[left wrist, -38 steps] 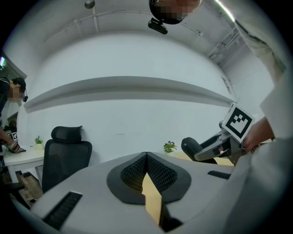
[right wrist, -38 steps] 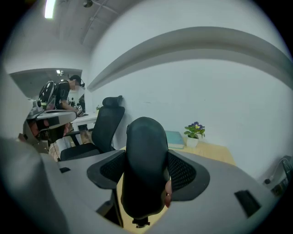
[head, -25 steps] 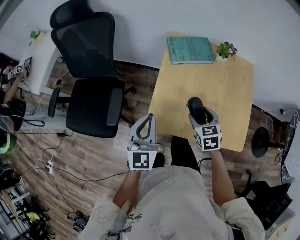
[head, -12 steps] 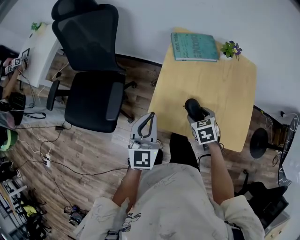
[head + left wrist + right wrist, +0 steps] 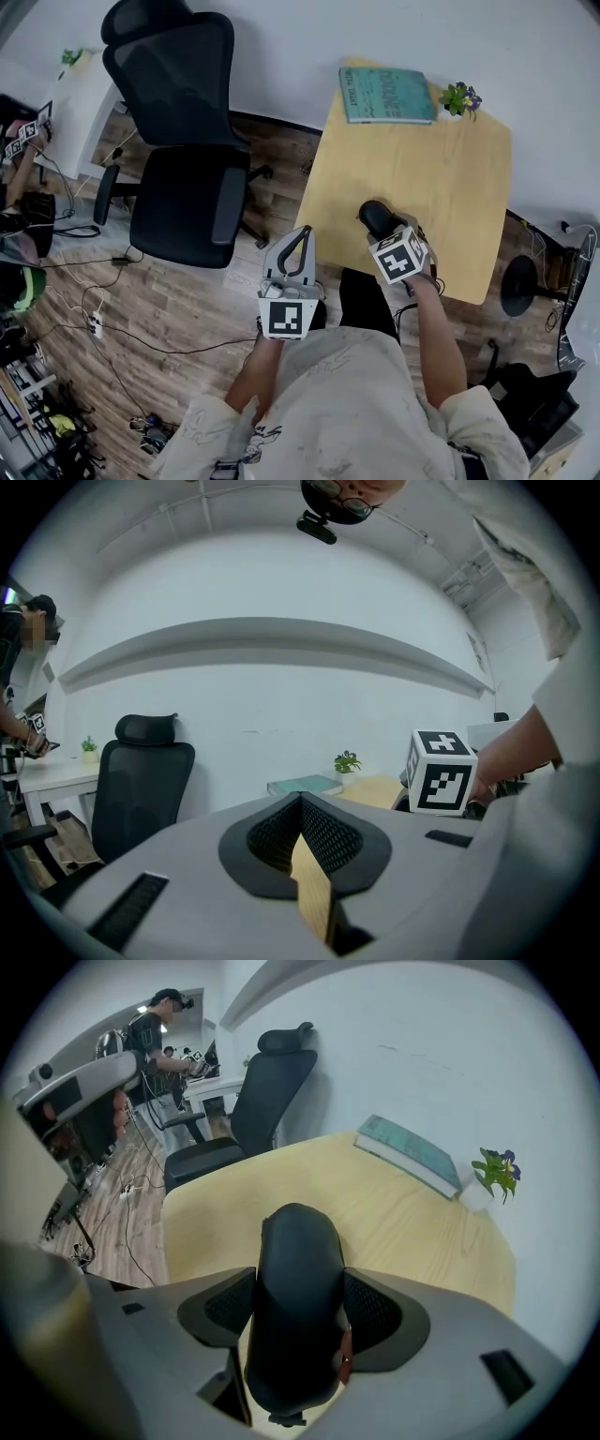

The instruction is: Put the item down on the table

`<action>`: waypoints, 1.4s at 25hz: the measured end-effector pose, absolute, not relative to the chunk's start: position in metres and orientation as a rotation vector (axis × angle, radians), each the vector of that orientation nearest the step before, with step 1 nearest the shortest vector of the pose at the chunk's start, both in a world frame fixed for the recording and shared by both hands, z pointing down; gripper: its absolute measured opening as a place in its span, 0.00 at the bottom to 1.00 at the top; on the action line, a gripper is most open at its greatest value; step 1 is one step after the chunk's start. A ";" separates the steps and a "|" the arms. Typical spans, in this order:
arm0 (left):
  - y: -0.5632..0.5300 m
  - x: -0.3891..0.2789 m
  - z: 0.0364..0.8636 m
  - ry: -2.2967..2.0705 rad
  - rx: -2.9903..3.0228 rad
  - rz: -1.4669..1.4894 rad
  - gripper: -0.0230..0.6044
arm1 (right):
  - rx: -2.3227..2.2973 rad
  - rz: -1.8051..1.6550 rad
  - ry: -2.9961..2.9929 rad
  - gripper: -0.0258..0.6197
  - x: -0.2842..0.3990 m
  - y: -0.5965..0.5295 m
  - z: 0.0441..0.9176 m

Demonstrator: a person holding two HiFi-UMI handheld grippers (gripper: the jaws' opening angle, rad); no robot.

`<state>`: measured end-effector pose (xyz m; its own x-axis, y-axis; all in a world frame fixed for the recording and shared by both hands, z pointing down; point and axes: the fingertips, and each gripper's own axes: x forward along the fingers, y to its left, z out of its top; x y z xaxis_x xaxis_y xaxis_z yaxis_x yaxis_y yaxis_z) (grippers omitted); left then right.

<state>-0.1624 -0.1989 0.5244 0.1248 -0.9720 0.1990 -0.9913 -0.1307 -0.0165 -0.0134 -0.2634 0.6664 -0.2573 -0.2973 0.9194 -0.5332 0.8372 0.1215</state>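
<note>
Head view | right claw (image 5: pixel 298 1299) clamps one black item (image 5: pixel 373 216); left claw (image 5: pixel 300 232) closed, empty | one table (image 5: pixel 450 187); one book (image 5: pixel 387 96)

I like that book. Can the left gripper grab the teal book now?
Probably not: the left gripper hangs shut off the near corner of the table, and the teal book lies at its far edge.

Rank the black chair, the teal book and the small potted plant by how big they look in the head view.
Largest: black chair
Then: teal book
Smallest: potted plant
None are close.
</note>
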 end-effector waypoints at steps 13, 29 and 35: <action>-0.200 -0.156 0.524 -1.967 2.279 0.249 0.05 | 0.612 0.250 -1.891 0.53 -0.013 -0.262 0.667; -0.198 -0.151 0.514 -1.942 2.337 0.241 0.05 | 0.625 0.250 -1.946 0.55 -0.005 -0.251 0.646; -0.200 -0.144 0.506 -1.922 2.406 0.233 0.05 | 0.748 0.243 -1.995 0.56 0.005 -0.250 0.630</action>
<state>-0.1441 -0.1999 0.5060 0.2145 -0.9650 0.1509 -0.9731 -0.2244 -0.0519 0.0053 -0.2505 0.6305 -0.3547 -0.4054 0.8425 -0.5961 0.7923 0.1303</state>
